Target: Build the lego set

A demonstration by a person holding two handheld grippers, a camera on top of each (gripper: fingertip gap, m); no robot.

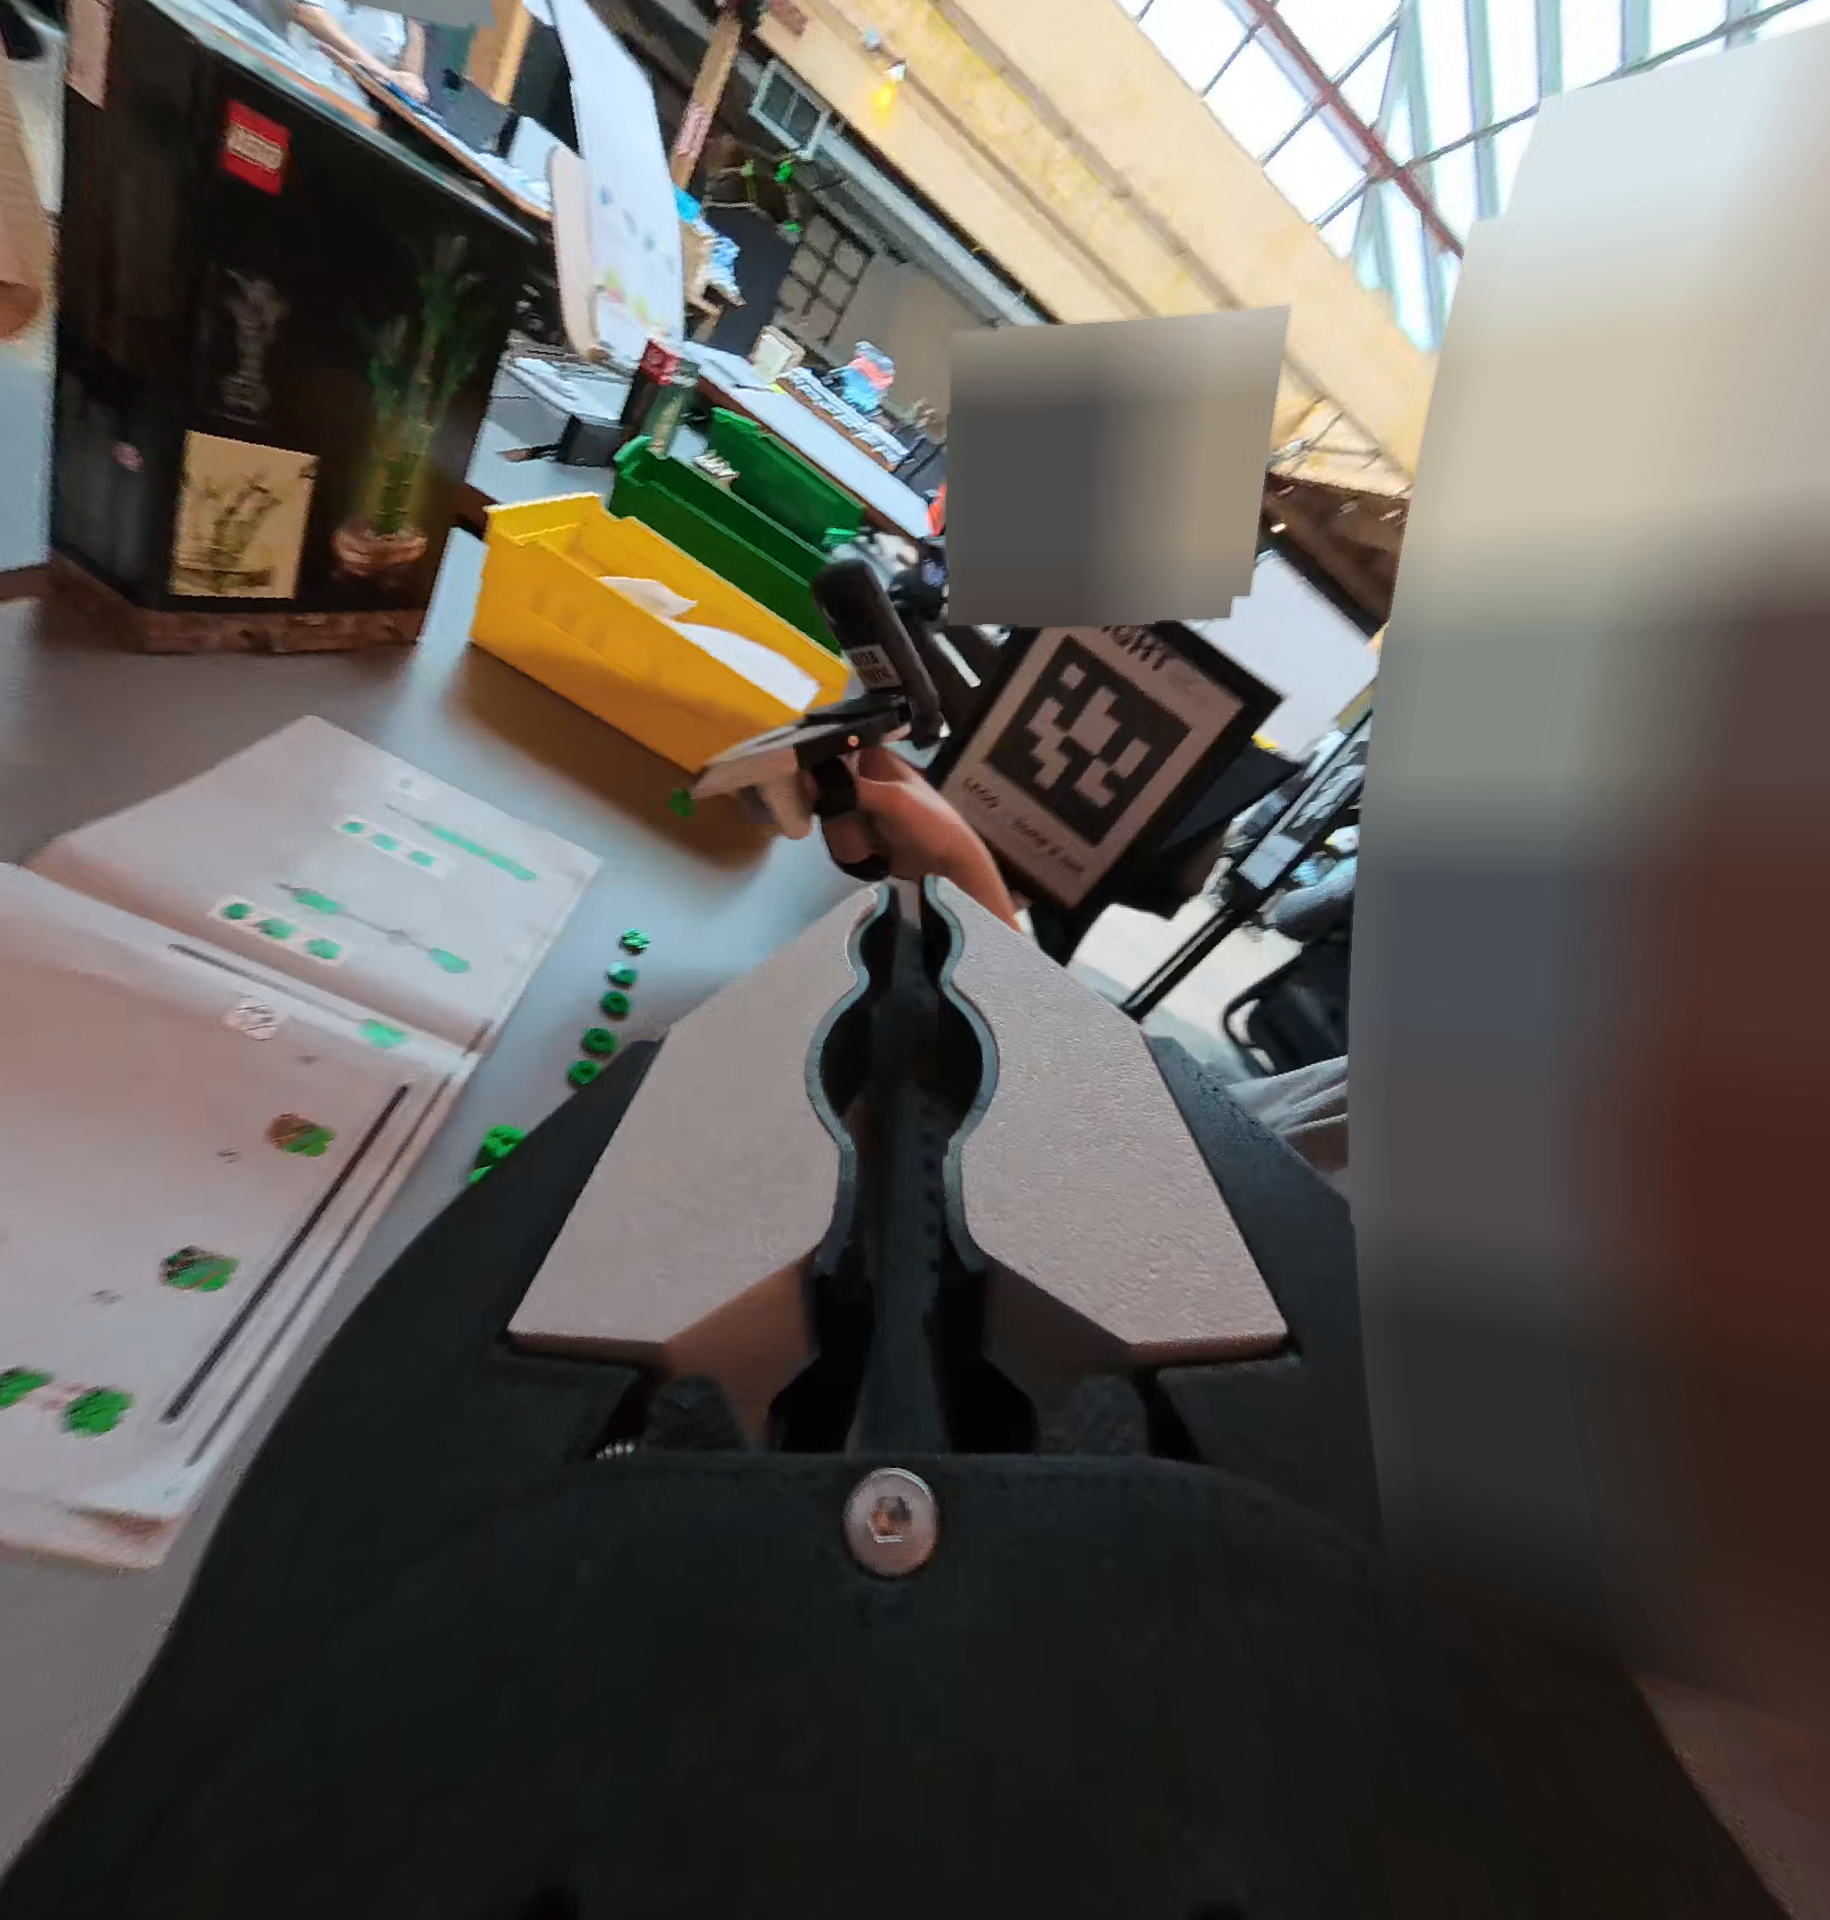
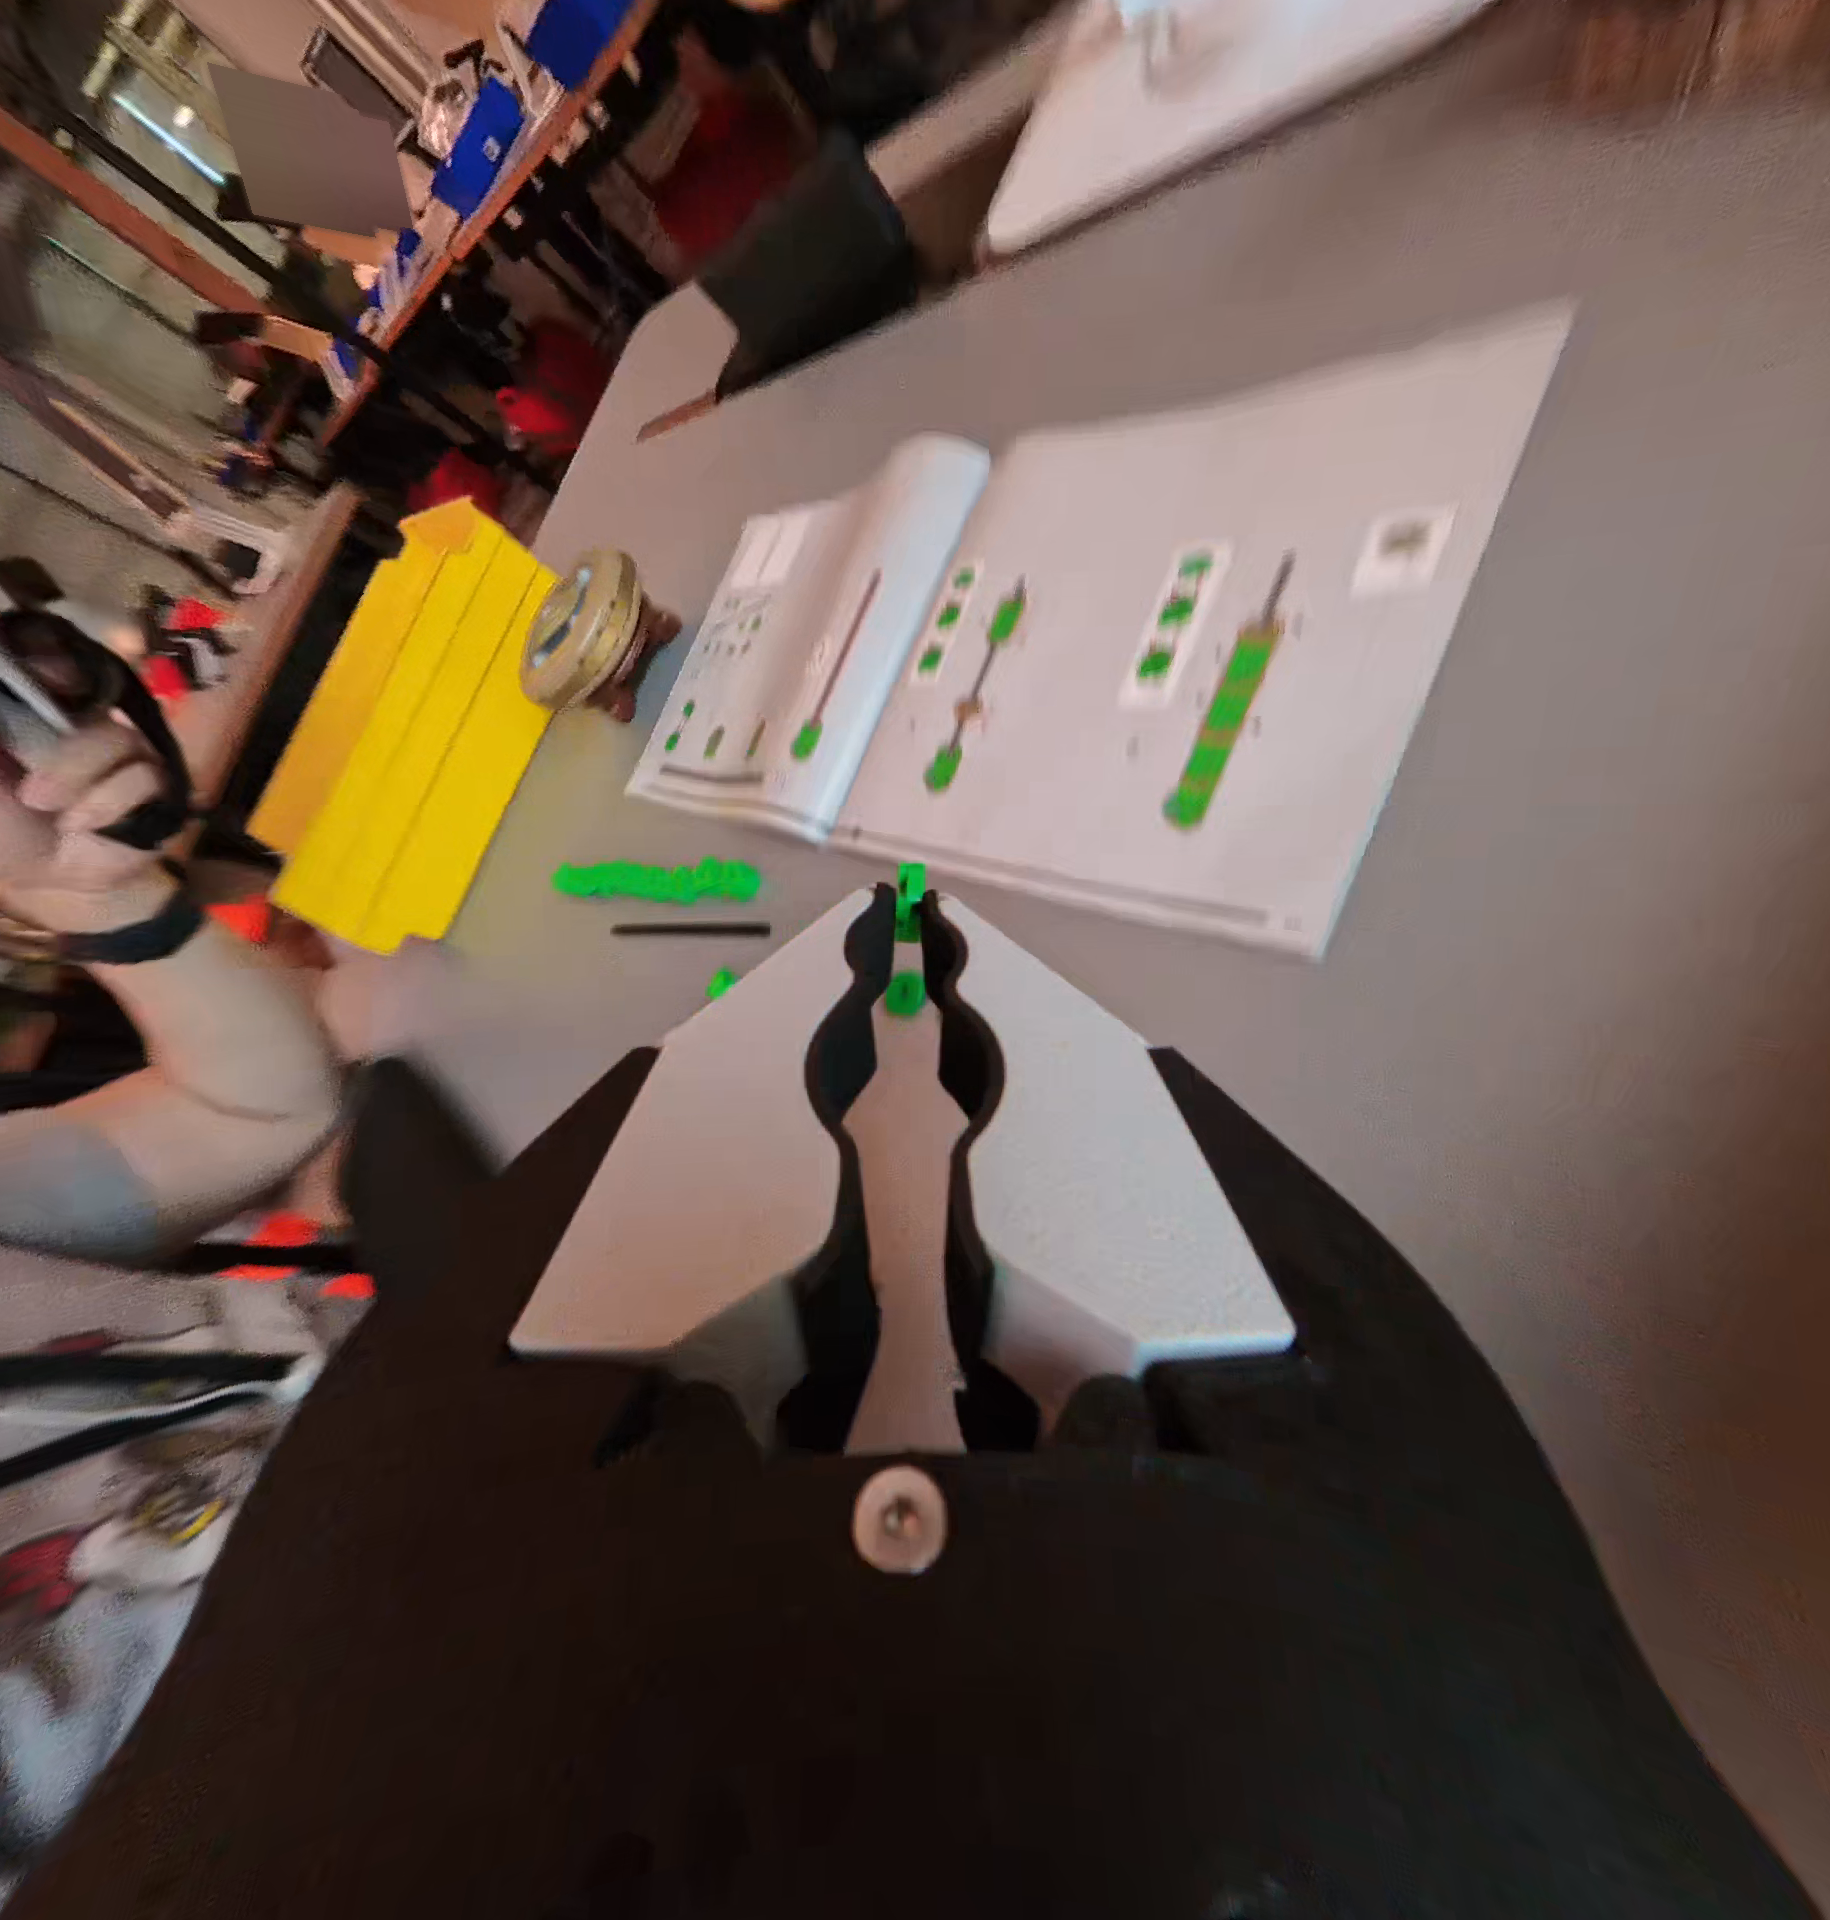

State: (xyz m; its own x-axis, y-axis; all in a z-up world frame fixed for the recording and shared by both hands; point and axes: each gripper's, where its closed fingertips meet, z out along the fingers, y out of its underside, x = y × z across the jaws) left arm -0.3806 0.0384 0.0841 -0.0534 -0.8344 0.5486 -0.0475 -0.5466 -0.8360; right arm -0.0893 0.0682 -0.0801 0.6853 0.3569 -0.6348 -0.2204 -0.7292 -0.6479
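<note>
My left gripper is shut on a thin black rod that runs back between its fingers. It is held above the table edge. My right gripper is shut on a small green piece just above the grey table. In the left wrist view the right gripper shows farther off with that green piece at its tip. Another green round piece lies on the table under the right gripper. A row of green pieces and a black rod lie to its left.
An open instruction booklet lies on the table, also seen at the left in the left wrist view. A yellow bin, a green bin, the set's dark box and a tan round base stand behind. Left tips to right tips: about 35 cm.
</note>
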